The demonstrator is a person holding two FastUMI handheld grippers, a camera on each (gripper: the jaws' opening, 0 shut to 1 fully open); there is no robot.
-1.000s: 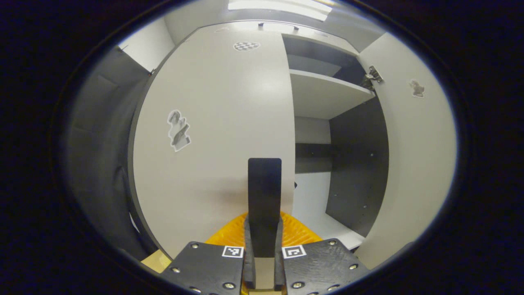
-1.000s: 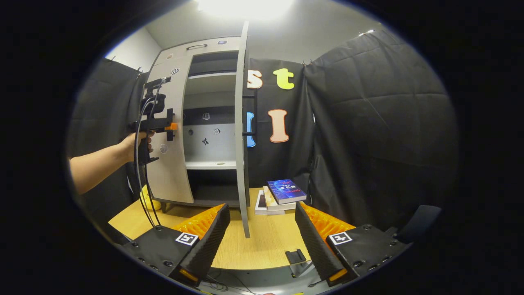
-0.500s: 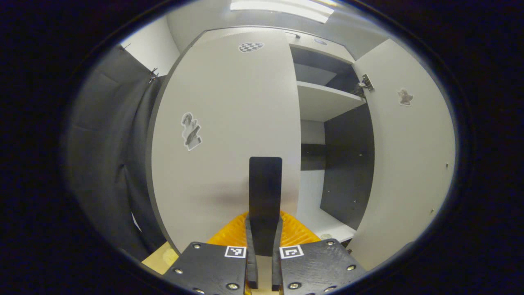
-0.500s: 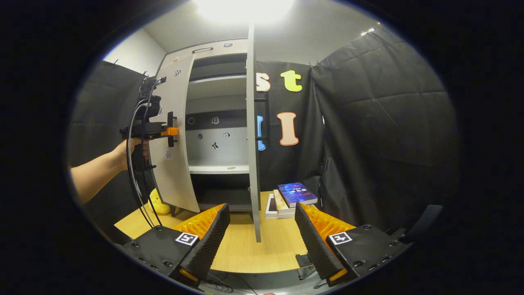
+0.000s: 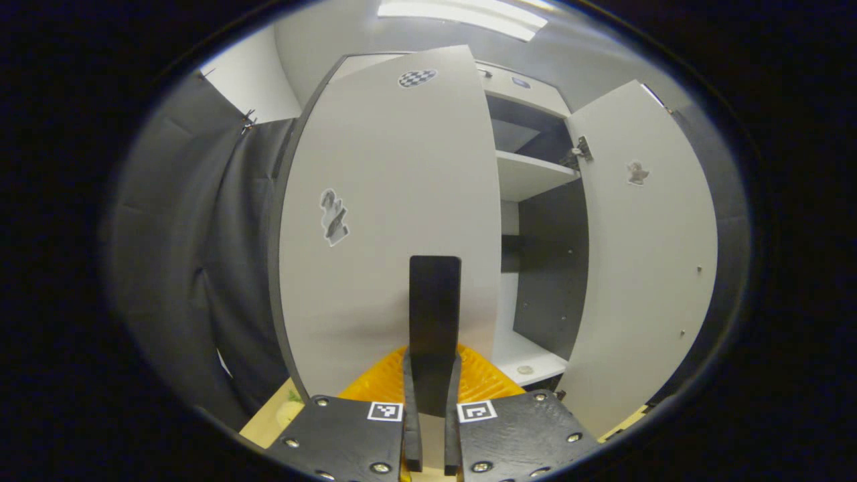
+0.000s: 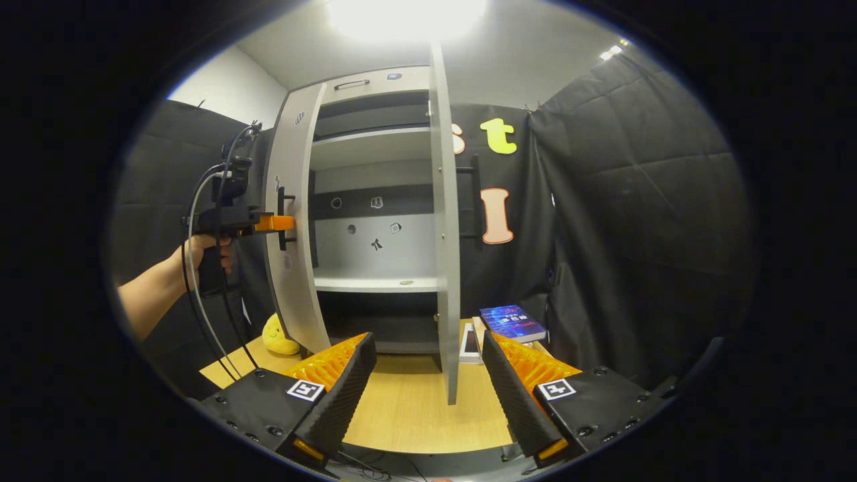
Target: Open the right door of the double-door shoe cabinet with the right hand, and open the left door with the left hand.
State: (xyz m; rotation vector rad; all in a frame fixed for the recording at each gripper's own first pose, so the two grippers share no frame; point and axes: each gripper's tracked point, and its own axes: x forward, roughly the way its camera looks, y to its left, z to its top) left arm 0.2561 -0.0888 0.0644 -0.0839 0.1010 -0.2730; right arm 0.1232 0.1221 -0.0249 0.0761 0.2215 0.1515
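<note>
- My left hand-held gripper (image 5: 428, 375) is clamped on the left door's handle (image 5: 434, 314), to swing that door (image 5: 388, 214) off the cabinet (image 6: 375, 174).
- My right hand-held gripper (image 6: 428, 375) hangs open and empty before the right door (image 6: 445, 221), already released.

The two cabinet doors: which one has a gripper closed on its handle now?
The left door: the left gripper is clamped on its black handle. The right door stands free, the right gripper open, touching nothing.

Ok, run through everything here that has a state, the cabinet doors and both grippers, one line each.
Left grey cabinet door: swung partly open.
Right grey cabinet door: swung wide open, edge-on in the right gripper view.
Left gripper: shut on the left door's black handle.
Right gripper: open, holding nothing, away from the right door.
Blue-covered book: closed, lying flat on a stack on the wooden table.
</note>
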